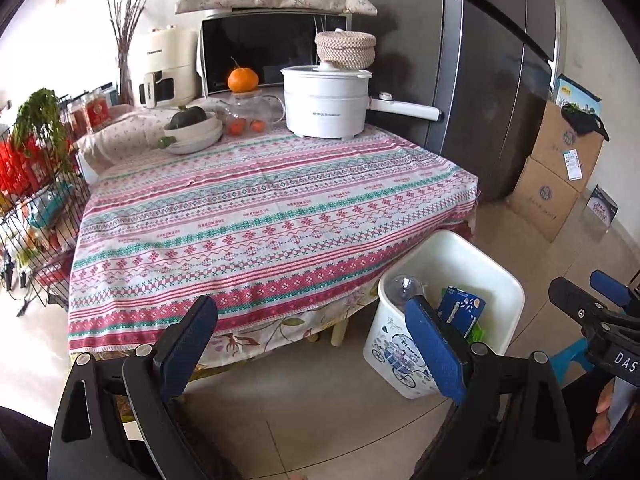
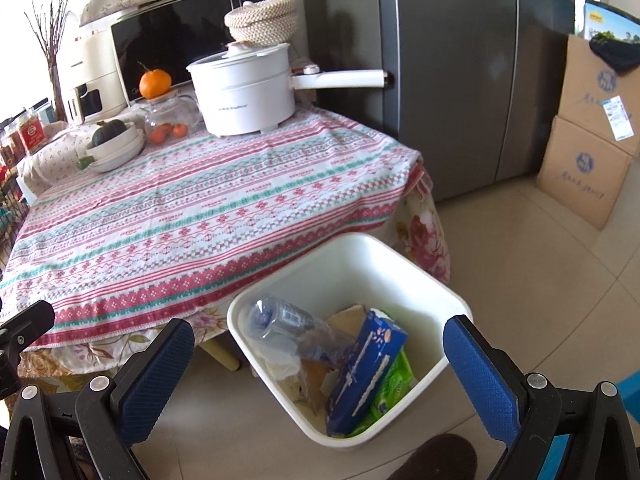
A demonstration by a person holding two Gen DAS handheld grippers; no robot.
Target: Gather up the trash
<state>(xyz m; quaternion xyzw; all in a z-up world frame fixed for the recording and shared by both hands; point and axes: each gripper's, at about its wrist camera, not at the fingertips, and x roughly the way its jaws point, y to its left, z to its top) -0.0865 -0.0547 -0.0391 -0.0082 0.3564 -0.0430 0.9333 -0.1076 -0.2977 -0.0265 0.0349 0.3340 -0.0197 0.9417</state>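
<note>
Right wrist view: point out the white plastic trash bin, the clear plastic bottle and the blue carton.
White plastic trash bin (image 2: 420, 264): right wrist view, inner back wall.
Clear plastic bottle (image 2: 280, 318): right wrist view, mid-body.
Blue carton (image 2: 366, 364): right wrist view, printed broad face.

Home kitchen: fridge, microwave.
</note>
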